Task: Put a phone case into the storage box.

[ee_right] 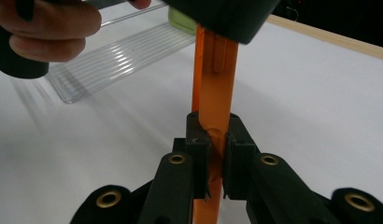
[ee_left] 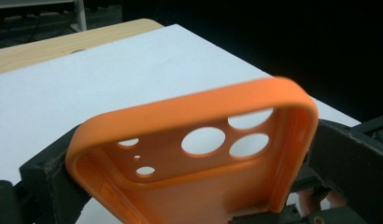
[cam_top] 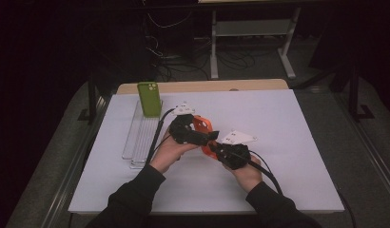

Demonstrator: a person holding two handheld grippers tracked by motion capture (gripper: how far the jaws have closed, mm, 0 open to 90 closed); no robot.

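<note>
An orange phone case [cam_top: 201,124] with camera cut-outs hangs above the middle of the table, held from both sides. My left gripper [cam_top: 206,136] is shut on it, and in the left gripper view the orange case [ee_left: 194,112] sits with its two long sides between the jaws of the left gripper [ee_left: 199,161]. My right gripper [cam_top: 213,148] comes from the right. In the right gripper view the right gripper [ee_right: 213,135] pinches the thin wall of the case [ee_right: 216,88], which stands edge-on and upright.
A green phone case [cam_top: 149,99] stands upright at the far end of a clear ribbed rack [cam_top: 141,135] on the left of the white table sheet [cam_top: 278,142]. A wooden table edge [cam_top: 202,86] runs along the back, with dark floor, cables and desk legs beyond.
</note>
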